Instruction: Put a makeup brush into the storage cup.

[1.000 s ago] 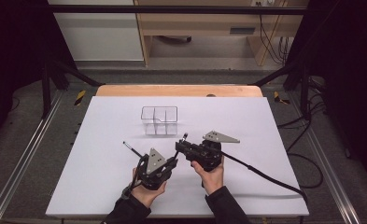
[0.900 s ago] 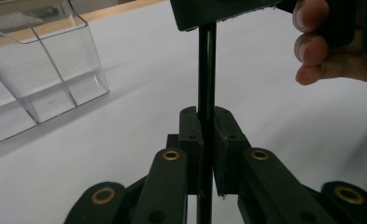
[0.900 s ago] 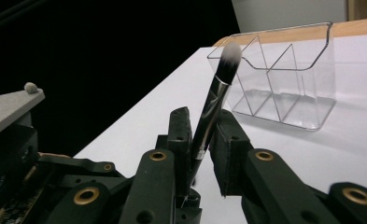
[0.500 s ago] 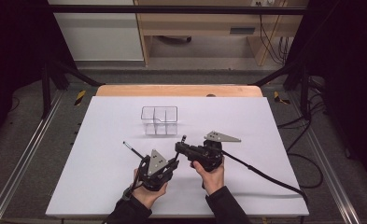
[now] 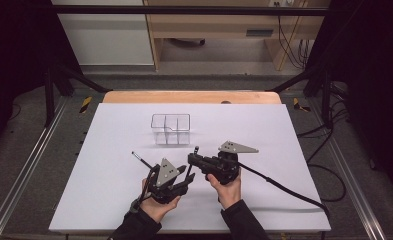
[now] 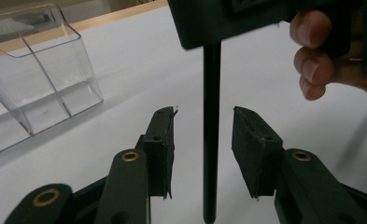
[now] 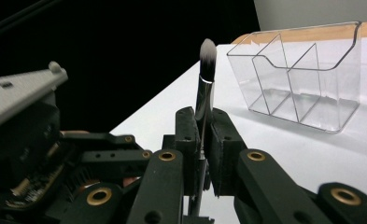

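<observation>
Counting up: one makeup brush (image 7: 204, 88), one clear plastic organizer (image 5: 170, 128) and two grippers share the white table (image 5: 284, 130). The organizer has three compartments in view, and nothing in them. The brush has a slim black handle, a shiny metal collar and a pale tuft pointing up. The right gripper (image 7: 202, 140) clamps it at the collar, near the table's front. The left gripper (image 6: 203, 140) has just been opening; its pads stand clear of the handle between them.
</observation>
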`<state>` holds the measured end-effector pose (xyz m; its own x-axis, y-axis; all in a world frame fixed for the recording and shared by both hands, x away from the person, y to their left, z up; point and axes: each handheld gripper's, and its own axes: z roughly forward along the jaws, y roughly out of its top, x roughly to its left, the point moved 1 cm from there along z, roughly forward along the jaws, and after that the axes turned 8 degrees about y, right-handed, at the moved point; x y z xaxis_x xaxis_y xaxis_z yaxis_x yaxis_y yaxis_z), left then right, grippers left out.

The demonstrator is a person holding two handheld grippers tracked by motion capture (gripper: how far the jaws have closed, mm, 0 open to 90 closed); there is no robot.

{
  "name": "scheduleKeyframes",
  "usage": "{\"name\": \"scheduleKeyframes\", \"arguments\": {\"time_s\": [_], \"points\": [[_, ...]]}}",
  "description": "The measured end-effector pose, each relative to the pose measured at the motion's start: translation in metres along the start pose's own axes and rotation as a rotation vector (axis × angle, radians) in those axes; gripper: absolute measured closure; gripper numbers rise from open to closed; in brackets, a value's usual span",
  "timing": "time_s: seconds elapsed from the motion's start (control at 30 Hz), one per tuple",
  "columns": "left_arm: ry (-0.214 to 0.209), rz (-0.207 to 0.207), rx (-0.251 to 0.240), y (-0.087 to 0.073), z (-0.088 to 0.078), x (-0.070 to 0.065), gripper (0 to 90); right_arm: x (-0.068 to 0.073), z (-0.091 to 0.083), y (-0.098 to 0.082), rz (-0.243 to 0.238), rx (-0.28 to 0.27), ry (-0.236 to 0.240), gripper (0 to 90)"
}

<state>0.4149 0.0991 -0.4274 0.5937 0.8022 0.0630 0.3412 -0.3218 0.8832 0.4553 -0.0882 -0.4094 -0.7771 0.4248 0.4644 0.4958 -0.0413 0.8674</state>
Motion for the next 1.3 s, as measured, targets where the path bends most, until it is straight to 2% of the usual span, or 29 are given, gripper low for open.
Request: {"name": "scheduleKeyframes", "arguments": {"time_s": [0.3, 0.6, 0.93, 1.3], "points": [[0.01, 0.015, -0.03, 0.01, -0.001, -0.003, 68.5, 0.001, 0.002, -0.002, -0.02, 0.011, 0.013, 84.2], [0.018, 0.016, -0.04, 0.01, 0.0, -0.004, 81.4, 0.002, 0.002, -0.003, -0.025, 0.016, 0.023, 84.3], [0.017, -0.003, -0.033, 0.01, -0.001, -0.002, 82.9, 0.004, 0.003, -0.003, -0.047, 0.012, 0.013, 83.2], [0.042, -0.028, -0.026, 0.008, -0.002, 0.014, 82.9, 0.007, -0.006, 0.005, -0.1, 0.0, -0.042, 65.1]]}}
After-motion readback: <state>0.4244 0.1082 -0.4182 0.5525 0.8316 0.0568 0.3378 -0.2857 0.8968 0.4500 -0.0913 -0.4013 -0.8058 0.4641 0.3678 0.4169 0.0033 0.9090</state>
